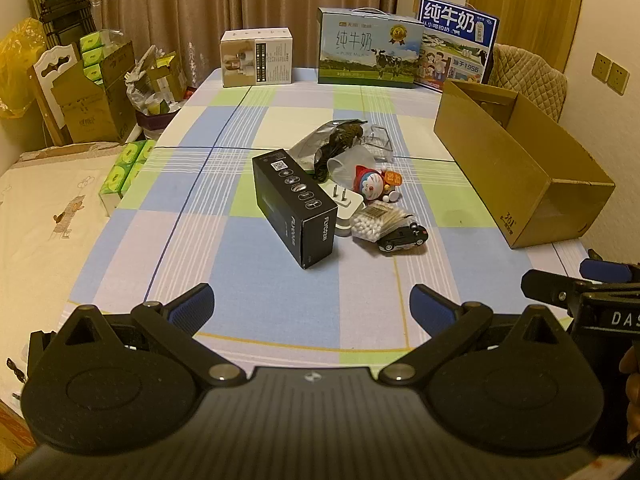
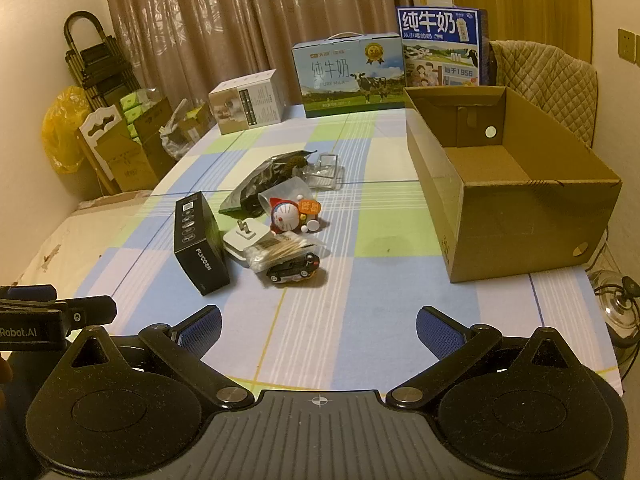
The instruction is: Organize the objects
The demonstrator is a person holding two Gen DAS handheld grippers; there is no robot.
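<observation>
A pile of small objects lies mid-table: a black box (image 1: 294, 208) (image 2: 198, 242), a white plug (image 1: 347, 206) (image 2: 245, 240), a Doraemon figure (image 1: 370, 184) (image 2: 286, 214), a bag of cotton swabs (image 1: 378, 222) (image 2: 280, 252), a black toy car (image 1: 402, 238) (image 2: 294, 270), a dark bag (image 1: 336, 140) (image 2: 266, 178) and a clear plastic piece (image 1: 378, 140) (image 2: 326, 170). An open, empty cardboard box (image 1: 520, 160) (image 2: 512, 184) stands to the right. My left gripper (image 1: 310, 304) and right gripper (image 2: 318, 326) are open and empty, held near the table's front edge.
A checked cloth covers the table (image 1: 224, 160) (image 2: 360, 280). Two milk cartons (image 1: 368, 48) (image 2: 348, 76) and a white box (image 1: 256, 58) (image 2: 246, 104) stand at the far edge. Tissue packs (image 1: 124, 172) sit at the left edge. A padded chair (image 2: 544, 80) stands behind the cardboard box.
</observation>
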